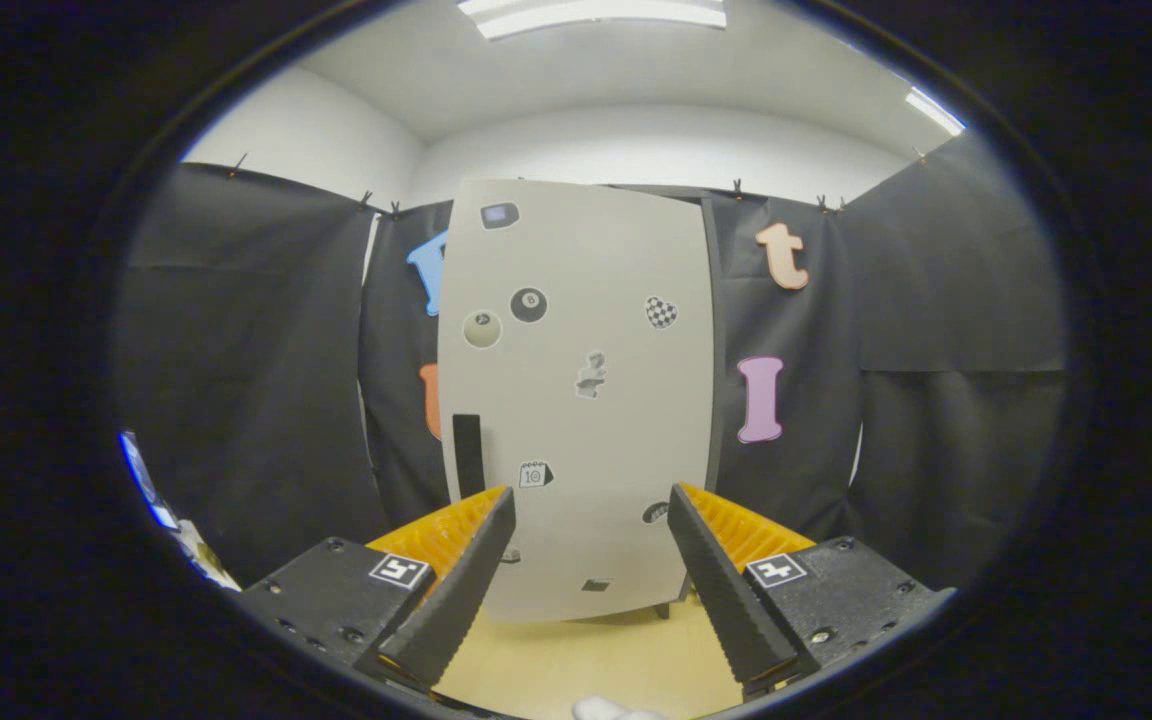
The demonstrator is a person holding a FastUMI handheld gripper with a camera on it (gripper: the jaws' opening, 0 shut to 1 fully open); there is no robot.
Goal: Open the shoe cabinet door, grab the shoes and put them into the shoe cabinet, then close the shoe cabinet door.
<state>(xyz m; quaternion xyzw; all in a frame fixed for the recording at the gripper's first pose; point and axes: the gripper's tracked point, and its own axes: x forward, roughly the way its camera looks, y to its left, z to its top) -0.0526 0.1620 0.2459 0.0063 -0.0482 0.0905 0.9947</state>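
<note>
1. Claw (591, 505) is spread wide, nothing btwn the fingers, not gripping anything.
2. Cabinet (576, 400) sits straight ahead, beyond the fingertips, door shut w/ stickers all over the front.
3. Black handle (467, 455) is on the door's left side, just above the left fingertip.
4. Wood floor (576, 660) runs under and btwn the fingers.
5. Small white thing (608, 710) is right below the claw, prob a shoe but can't tell.

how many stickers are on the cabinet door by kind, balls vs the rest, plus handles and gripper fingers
Ball stickers on the cabinet door: 2, black and cream
Other stickers: 7, counting the one half hidden behind the right finger
Black handle: 1
Fingers of the open gripper: 2, holding nothing
Total: 12
</note>
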